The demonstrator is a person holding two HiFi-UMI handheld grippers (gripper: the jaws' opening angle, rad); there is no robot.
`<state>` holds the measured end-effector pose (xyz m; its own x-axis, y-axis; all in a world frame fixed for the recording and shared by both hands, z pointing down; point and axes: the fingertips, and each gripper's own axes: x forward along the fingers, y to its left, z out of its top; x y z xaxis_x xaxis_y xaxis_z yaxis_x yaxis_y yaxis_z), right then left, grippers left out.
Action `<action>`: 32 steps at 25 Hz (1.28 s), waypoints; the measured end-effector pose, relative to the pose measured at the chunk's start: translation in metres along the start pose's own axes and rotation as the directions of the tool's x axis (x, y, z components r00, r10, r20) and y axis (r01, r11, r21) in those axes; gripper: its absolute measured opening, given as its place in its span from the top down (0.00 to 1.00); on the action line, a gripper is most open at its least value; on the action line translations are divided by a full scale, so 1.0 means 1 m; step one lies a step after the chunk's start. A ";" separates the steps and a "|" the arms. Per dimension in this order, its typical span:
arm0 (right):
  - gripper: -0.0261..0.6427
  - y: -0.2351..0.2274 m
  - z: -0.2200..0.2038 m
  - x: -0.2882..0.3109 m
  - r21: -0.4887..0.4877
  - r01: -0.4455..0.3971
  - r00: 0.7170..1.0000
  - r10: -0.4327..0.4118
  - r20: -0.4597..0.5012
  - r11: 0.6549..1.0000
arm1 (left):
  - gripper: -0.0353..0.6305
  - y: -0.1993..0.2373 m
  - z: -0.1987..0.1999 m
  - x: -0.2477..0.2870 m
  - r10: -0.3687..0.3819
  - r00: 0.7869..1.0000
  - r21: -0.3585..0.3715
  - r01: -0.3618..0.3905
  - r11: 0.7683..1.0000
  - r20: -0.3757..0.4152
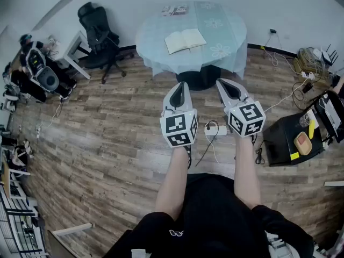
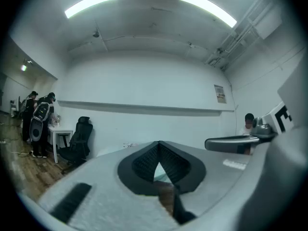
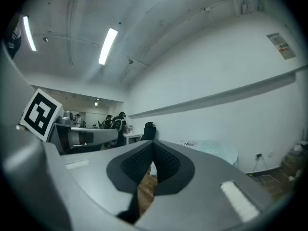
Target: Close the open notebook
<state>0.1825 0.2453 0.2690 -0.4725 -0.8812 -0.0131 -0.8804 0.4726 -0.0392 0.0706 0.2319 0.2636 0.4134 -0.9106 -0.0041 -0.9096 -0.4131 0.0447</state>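
Open notebook (image 1: 185, 40), the task's object, lying flat with both pages up, near the middle of a round table (image 1: 161, 55) draped in a pale patterned tablecloth (image 1: 228, 34). A smaller piece of printed matter (image 1: 175, 9) rests near the table's far edge, apart from the notebook. A black office chair (image 1: 99, 31) stands on the wooden floor (image 1: 107, 122) to the left of the table.

Left gripper (image 1: 181, 86) and right gripper (image 1: 222, 84) are held side by side, level and aimed toward the table, well short of the notebook. Each has its jaws brought together at the tips with nothing between them.

Step in hand, as judged: the approach; the closing has not begun. To do it well, bring both grippers over the table's near edge. Slip one closed tip under the outer edge of one half, preferably low and flat so that single pages are not caught. Swing that half over the spine onto the other while the second gripper steadies the resting half against sliding on the cloth
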 end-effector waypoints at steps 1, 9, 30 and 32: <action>0.95 0.002 0.000 0.002 0.003 0.000 1.000 0.000 0.005 1.000 | 0.94 0.003 0.000 -0.001 0.002 1.000 -0.001 -0.002 1.000 0.002; 0.94 0.004 0.004 0.018 0.062 -0.010 0.999 0.007 0.053 0.998 | 0.94 0.032 0.003 -0.009 0.038 0.999 -0.007 -0.038 0.999 0.005; 0.94 -0.048 -0.048 0.131 0.110 -0.012 1.000 0.011 0.002 0.994 | 0.94 0.122 -0.043 0.085 0.082 0.997 -0.080 -0.083 0.993 -0.017; 0.94 -0.060 -0.053 0.154 0.115 -0.005 1.000 0.005 0.004 0.993 | 0.94 0.132 -0.049 0.112 0.067 0.997 -0.075 -0.070 0.995 -0.035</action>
<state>0.1607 0.0818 0.3219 -0.4765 -0.8790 -0.0170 -0.8673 0.4732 -0.1542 -0.0016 0.0760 0.3185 0.3526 -0.9352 0.0335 -0.9304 -0.3464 0.1201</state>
